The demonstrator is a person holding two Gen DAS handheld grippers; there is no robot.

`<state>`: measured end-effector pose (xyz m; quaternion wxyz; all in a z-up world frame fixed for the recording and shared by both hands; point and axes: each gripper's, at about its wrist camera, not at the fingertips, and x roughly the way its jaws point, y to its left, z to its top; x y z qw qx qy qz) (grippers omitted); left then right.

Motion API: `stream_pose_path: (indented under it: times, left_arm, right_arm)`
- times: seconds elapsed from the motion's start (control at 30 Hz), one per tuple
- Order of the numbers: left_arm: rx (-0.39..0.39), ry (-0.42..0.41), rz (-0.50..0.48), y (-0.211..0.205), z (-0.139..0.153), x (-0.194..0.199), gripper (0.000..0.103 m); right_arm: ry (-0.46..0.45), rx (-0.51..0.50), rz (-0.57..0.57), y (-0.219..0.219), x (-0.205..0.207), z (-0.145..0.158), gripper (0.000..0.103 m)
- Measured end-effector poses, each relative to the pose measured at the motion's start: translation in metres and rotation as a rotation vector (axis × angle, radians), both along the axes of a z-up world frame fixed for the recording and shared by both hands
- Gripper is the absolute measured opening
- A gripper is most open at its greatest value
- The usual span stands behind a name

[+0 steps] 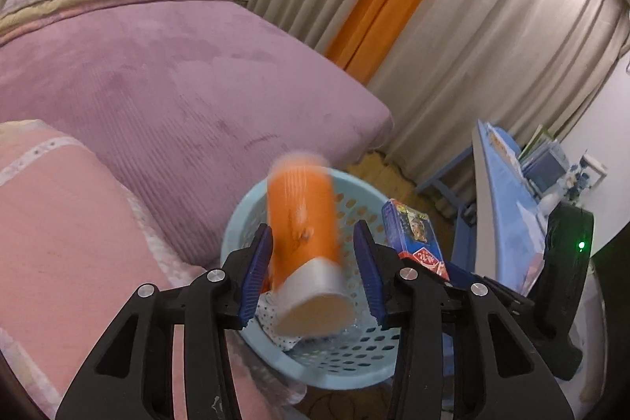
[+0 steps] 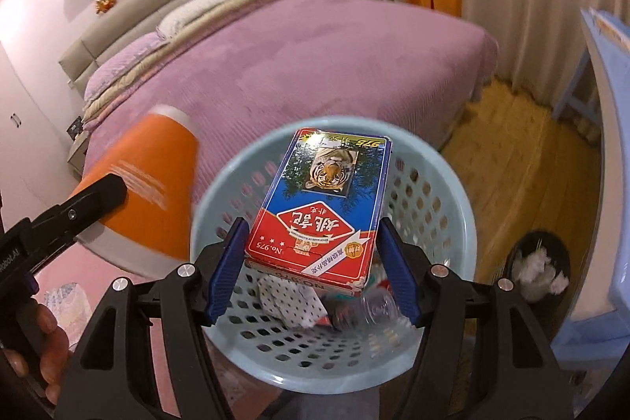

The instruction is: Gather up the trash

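Note:
A light blue perforated basket [image 1: 356, 180] [image 2: 453, 184] stands on the floor beside the bed. My left gripper [image 1: 313, 272] is open above it; a blurred orange cup [image 1: 303, 223] with a white rim sits loose between its jaws, with gaps on both sides. The cup also shows in the right wrist view [image 2: 149, 191]. My right gripper [image 2: 311, 266] holds a red and blue playing-card box [image 2: 319, 207] [image 1: 413, 235] over the basket; the jaws stand wide and a gap shows beside one pad. Crumpled paper [image 2: 291, 302] and a clear plastic bottle [image 2: 374, 306] lie inside.
A bed with a purple cover [image 1: 157, 77] and a pink blanket [image 1: 59, 243] lies to the left. A blue table [image 1: 508, 199] stands on the right. A black bin with white tissue [image 2: 539, 266] sits on the wooden floor [image 2: 523, 152]. Curtains [image 1: 472, 6] hang behind.

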<state>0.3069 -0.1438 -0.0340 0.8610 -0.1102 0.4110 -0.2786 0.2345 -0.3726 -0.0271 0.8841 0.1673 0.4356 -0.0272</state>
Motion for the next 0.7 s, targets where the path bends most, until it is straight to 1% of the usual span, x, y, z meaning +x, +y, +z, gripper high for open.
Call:
stream_pose_path:
  times: [0.03,0.1,0.23,0.3,0.37,0.5,0.57,0.7]
  left_arm:
    - [0.006,0.003,-0.004,-0.004,-0.002,0.001,0.043]
    - [0.002,0.021,-0.013,-0.007,-0.007,0.001,0.056]
    - [0.003,0.016,-0.015,-0.004,-0.008,-0.005,0.057]
    - [0.000,0.012,-0.011,-0.004,-0.005,-0.007,0.062]
    - [-0.005,-0.004,0.000,0.003,-0.003,-0.015,0.066]
    - [0.015,-0.049,0.033,0.016,0.006,-0.030,0.073]
    - [0.030,-0.078,0.055,0.024,0.012,-0.040,0.075]
    - [0.034,-0.117,0.083,0.038,0.022,-0.059,0.078]
  right_arm:
    - [0.001,-0.001,-0.002,0.000,0.001,-0.004,0.064]
    - [0.005,-0.001,-0.004,0.000,-0.001,-0.008,0.064]
    - [-0.002,-0.001,-0.013,-0.001,-0.005,-0.010,0.066]
    - [-0.008,0.004,-0.011,-0.002,-0.007,-0.011,0.066]
    - [-0.014,0.005,-0.005,-0.001,-0.010,-0.012,0.066]
    - [-0.038,-0.001,0.026,0.010,-0.020,-0.004,0.066]
    - [-0.058,-0.007,0.043,0.016,-0.026,0.002,0.066]
    - [-0.099,-0.026,0.084,0.036,-0.039,0.018,0.066]
